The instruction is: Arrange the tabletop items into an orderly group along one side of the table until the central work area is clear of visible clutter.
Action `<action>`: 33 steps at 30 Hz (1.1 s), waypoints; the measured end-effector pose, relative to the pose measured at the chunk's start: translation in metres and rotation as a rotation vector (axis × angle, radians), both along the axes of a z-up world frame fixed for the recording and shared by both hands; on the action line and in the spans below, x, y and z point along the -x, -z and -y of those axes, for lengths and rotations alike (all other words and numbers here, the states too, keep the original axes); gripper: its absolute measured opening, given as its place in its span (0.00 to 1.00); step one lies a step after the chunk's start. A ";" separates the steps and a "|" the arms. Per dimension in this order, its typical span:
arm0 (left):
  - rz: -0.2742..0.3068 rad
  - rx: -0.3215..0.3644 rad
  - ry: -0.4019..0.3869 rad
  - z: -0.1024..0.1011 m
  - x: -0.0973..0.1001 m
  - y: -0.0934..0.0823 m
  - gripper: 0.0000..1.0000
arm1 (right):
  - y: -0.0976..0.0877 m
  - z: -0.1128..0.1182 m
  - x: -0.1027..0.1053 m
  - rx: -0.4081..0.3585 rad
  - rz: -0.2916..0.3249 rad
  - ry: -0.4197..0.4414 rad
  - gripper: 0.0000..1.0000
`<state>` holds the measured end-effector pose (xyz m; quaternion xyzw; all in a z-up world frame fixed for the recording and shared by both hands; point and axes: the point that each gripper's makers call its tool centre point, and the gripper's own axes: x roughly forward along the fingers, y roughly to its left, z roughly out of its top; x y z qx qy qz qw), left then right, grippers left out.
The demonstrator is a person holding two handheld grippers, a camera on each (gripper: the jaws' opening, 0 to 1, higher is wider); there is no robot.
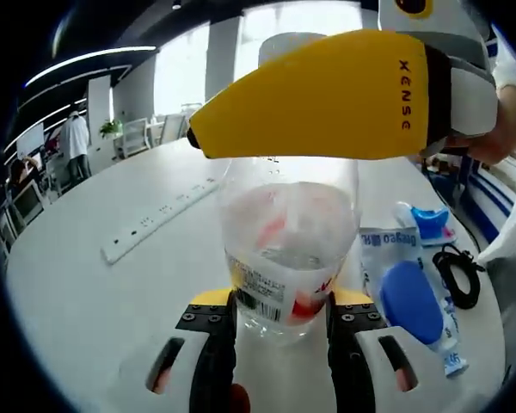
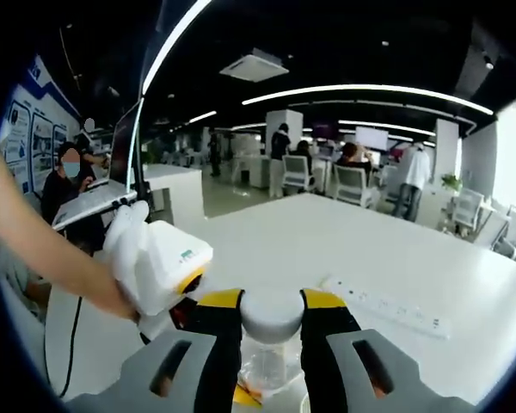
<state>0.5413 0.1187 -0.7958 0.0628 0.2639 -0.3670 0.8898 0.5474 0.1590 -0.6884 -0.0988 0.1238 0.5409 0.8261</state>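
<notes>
A clear plastic bottle (image 1: pixel 288 232) with a red and yellow label stands upright on the white table (image 1: pixel 95 292). My left gripper (image 1: pixel 281 308) is shut on its lower body. My right gripper (image 1: pixel 318 95), yellow and white, reaches in from the right across the bottle's top. In the right gripper view, my right gripper (image 2: pixel 271 308) is shut on the bottle's white cap (image 2: pixel 271 325), with the clear bottle (image 2: pixel 267 372) below it. The left gripper (image 2: pixel 159 262) shows there at the left, held by a person's arm.
A white power strip (image 1: pixel 159 219) lies on the table to the left, also seen as the power strip (image 2: pixel 387 311). A blue-lidded wipes packet (image 1: pixel 408 297) and a black cord (image 1: pixel 458 274) lie to the right. People, chairs and desks stand beyond the table.
</notes>
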 end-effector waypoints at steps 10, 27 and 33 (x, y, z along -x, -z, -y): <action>-0.009 -0.006 -0.005 0.000 0.000 0.000 0.37 | 0.000 -0.003 0.000 -0.007 0.000 -0.011 0.22; 0.008 0.064 -0.095 -0.013 0.005 -0.020 0.52 | 0.001 -0.005 0.000 0.010 0.002 -0.028 0.26; -0.009 0.070 -0.136 -0.018 0.016 -0.022 0.65 | -0.017 -0.012 0.007 -0.045 0.051 -0.050 0.58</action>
